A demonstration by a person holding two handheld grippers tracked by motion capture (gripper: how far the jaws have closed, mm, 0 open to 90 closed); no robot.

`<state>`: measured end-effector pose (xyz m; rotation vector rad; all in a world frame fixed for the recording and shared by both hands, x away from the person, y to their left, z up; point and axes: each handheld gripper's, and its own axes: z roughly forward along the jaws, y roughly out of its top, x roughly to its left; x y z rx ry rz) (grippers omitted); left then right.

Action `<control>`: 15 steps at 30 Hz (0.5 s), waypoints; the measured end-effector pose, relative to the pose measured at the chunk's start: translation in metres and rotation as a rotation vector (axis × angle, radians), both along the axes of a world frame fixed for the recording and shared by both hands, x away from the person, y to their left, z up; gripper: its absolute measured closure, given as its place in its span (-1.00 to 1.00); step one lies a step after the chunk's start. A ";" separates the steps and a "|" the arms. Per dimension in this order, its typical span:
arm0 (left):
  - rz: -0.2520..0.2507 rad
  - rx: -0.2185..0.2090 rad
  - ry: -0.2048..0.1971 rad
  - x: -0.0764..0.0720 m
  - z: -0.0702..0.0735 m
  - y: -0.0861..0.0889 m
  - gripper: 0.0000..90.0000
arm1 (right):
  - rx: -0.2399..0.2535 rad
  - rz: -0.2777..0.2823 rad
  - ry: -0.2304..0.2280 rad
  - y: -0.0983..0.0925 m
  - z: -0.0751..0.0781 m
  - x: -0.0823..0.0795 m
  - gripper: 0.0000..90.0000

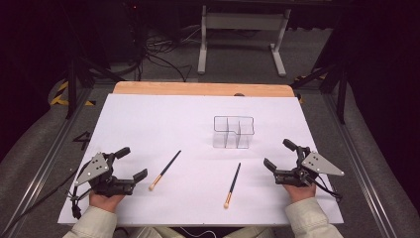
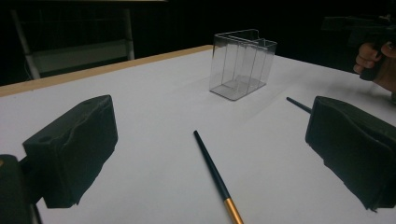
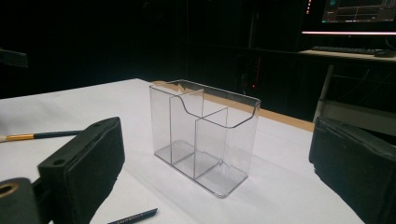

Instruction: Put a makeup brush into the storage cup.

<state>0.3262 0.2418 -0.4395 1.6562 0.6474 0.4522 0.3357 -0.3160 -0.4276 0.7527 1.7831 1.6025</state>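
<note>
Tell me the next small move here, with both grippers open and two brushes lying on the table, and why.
Probably ease the left gripper forward onto the nearer brush and close on its dark handle. Both grippers are open and empty, the brush lies just ahead of that gripper, and the clear organizer stands empty beyond. The right gripper could likewise take the other brush.

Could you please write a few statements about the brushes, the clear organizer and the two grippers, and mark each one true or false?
1. The clear organizer is empty. True.
2. Both brushes stand inside the organizer. False: the left brush and the right brush lie flat on the white table cover.
3. The left gripper holds a brush. False: its fingers are open and empty.
4. The right gripper is open. True.
5. The two brushes lie apart, not touching. True.
</note>
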 end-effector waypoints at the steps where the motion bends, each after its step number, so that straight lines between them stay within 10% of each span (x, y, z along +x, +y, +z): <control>1: 0.000 -0.012 0.001 0.000 0.001 -0.001 -0.93 | 0.000 0.000 0.000 0.000 0.000 0.000 -0.91; 15: -0.046 -0.016 0.004 0.008 0.017 -0.014 -0.93 | -0.005 -0.006 0.001 -0.002 0.001 -0.002 -0.91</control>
